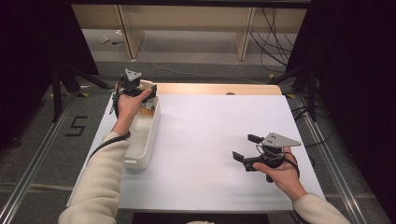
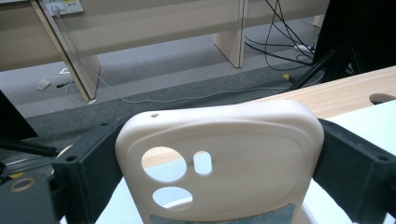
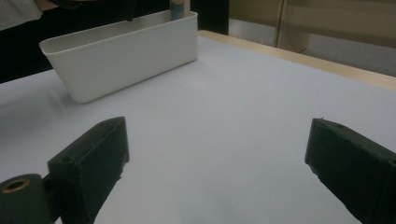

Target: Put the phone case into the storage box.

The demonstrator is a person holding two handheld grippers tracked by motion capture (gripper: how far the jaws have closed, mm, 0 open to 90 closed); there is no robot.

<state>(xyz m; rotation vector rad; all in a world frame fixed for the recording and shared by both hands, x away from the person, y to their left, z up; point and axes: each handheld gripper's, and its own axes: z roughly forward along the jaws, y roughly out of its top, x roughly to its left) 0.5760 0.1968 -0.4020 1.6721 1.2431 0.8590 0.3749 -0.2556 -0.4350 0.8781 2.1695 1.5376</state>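
Black right tool (image 1: 243,147): lower right of the high view, jaws wide apart over the white desk (image 1: 215,140), holding nothing.
Left tool (image 2: 219,163): clamped on the cream soft phone case (image 2: 219,158), upper left, over the white plastic bin's (image 1: 148,140) far end.
Advice: keep the case upright, lift clear of the rim.

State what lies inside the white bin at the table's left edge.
The left gripper holds a cream phone case over the white bin's far end. The near part looks empty; the hand hides what lies under it.
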